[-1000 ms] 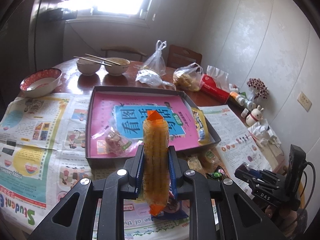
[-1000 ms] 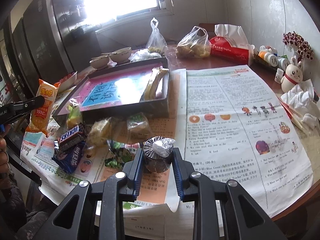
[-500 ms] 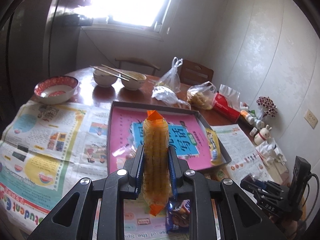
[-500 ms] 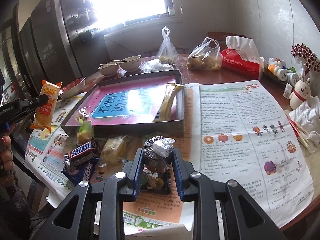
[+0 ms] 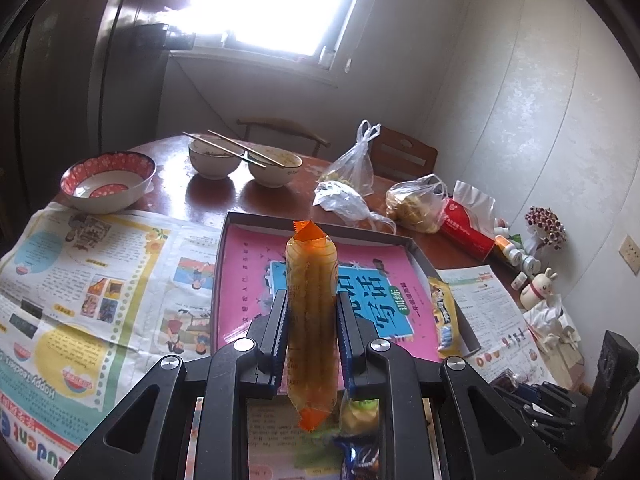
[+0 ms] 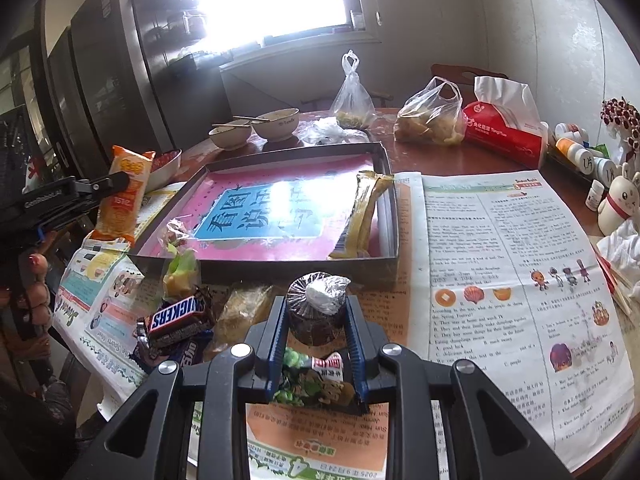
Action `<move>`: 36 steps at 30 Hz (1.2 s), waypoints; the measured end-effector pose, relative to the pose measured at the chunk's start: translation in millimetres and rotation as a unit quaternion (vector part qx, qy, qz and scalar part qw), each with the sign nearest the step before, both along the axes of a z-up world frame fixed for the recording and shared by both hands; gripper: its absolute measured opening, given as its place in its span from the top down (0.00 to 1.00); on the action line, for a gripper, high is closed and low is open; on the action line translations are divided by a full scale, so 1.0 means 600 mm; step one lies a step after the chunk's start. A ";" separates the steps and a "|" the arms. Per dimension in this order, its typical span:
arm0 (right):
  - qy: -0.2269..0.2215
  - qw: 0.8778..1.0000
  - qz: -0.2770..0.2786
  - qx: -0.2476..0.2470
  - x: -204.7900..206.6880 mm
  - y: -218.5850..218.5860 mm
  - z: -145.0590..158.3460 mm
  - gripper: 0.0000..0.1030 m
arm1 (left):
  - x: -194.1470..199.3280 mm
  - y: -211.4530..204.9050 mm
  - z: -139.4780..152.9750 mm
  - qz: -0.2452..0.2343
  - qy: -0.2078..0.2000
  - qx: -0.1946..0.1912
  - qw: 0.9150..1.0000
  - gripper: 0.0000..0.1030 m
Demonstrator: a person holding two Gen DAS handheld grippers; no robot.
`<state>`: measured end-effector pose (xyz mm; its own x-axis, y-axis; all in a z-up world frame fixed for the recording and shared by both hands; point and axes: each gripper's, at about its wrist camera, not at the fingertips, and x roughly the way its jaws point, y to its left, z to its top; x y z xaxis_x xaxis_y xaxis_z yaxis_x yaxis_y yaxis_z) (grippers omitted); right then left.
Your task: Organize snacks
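My left gripper (image 5: 311, 312) is shut on a long orange snack packet (image 5: 311, 280), held upright above the near edge of the shallow box (image 5: 320, 224) with a pink-and-blue sheet inside. The packet also shows in the right wrist view (image 6: 126, 196). My right gripper (image 6: 316, 316) is shut on a foil-wrapped round snack (image 6: 318, 300), above the newspaper in front of the box (image 6: 280, 268). A yellow packet (image 6: 362, 212) lies along the box's right wall. Loose snacks, among them a Snickers bar (image 6: 178, 316), lie in front of the box.
Newspapers (image 6: 512, 264) cover the round wooden table. Bowls with chopsticks (image 5: 244, 160), a red-rimmed bowl (image 5: 106, 180), plastic bags (image 6: 430, 116), a red tissue pack (image 6: 504, 128), small bottles and a rabbit figure (image 6: 618, 200) stand around the box.
Both grippers have risen and pulled back from the table, each keeping its snack; the box and loose snacks look smaller and lower in view.
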<state>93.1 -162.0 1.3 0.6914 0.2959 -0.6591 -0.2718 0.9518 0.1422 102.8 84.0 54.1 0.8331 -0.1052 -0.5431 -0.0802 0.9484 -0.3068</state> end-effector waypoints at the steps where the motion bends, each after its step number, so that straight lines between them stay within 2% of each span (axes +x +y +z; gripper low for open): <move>1: 0.000 1.000 0.000 0.001 0.003 0.001 0.000 0.72 | 0.004 -0.001 -0.001 -0.001 0.001 0.000 1.000 0.78; 23: -0.003 1.000 0.006 0.012 0.060 0.026 0.012 0.72 | 0.081 -0.028 -0.033 -0.025 0.015 -0.004 1.000 0.78; 36: -0.007 1.000 0.013 0.022 0.097 0.052 0.015 0.73 | 0.119 -0.040 -0.066 -0.050 0.033 -0.019 0.998 0.78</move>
<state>151.0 -130.9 10.2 0.6920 0.3411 -0.6363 -0.2975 0.9377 0.1792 174.4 59.8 14.8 0.7802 -0.2080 -0.5900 -0.0059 0.9406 -0.3394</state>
